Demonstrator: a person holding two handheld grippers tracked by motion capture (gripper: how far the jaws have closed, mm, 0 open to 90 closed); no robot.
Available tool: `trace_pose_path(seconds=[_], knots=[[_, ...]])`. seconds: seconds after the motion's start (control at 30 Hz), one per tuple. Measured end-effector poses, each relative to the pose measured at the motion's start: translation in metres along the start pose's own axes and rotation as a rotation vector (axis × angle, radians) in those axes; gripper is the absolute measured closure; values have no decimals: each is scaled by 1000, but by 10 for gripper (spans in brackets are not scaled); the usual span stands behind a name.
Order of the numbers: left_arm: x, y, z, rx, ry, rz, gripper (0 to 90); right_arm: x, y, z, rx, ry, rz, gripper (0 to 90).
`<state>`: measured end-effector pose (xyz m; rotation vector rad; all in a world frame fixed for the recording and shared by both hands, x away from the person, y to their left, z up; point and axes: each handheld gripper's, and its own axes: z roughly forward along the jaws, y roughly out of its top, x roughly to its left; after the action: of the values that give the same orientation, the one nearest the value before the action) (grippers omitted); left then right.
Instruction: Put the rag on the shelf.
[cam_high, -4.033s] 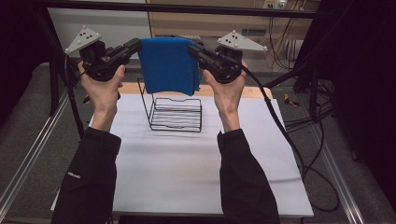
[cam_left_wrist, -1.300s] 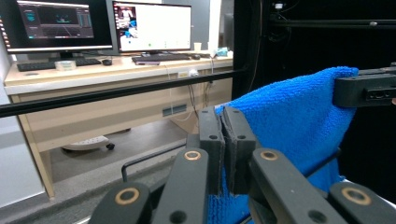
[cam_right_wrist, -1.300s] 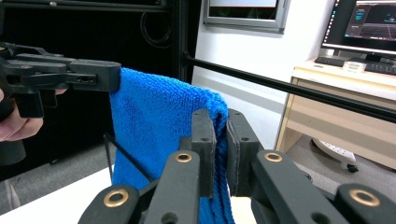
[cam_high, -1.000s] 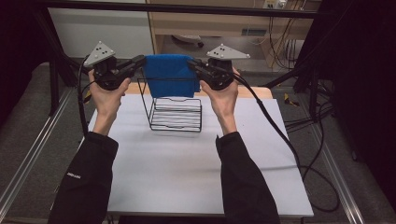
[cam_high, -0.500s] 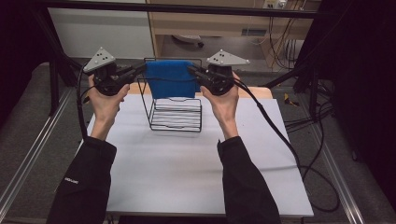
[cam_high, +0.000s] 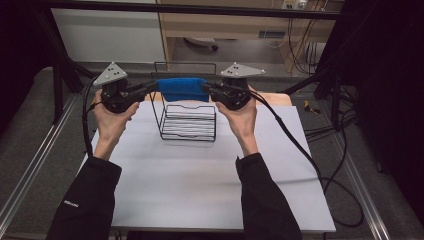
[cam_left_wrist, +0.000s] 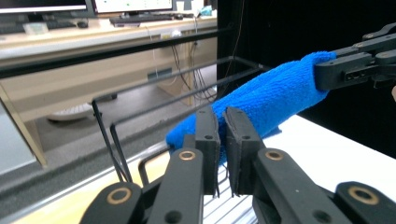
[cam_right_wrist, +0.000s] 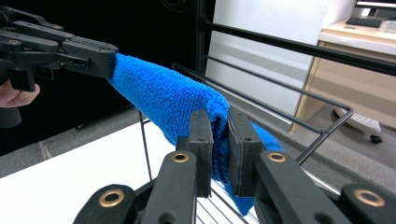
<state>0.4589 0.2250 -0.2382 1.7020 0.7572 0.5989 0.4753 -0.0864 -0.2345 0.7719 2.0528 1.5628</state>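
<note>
High view: blue towel (cam_high: 181, 89) spans the upper centre of the frame, stretched between the left gripper (cam_high: 150, 87) and the right gripper (cam_high: 206, 88), one end in each. It hangs above the rear top edge of the black wire rack (cam_high: 189, 122), which stands on the white table (cam_high: 200, 185). Left gripper view: jaws rise from the bottom centre, nearly closed, pinching the near end of the towel (cam_left_wrist: 261, 100); cloth runs up and right to the other gripper at the upper right. The left jaws have just been opening slightly, cloth between them. Right gripper view: jaws nearly closed on a towel (cam_right_wrist: 163, 98) fold at centre; the cloth runs to the upper left.
</note>
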Motion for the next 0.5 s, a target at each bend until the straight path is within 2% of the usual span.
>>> trace_pose_path(seconds=[0.23,0.37,0.5], knots=[[-2,-1,-2,59,0,-4,785,0,-7,1,4,5,1,818],[-1,10,-9,40,-2,-15,713,0,-7,0,-1,5,-12,817],[0,17,-11,28,-5,-30,705,1,-8,0,6,5,-33,812]])
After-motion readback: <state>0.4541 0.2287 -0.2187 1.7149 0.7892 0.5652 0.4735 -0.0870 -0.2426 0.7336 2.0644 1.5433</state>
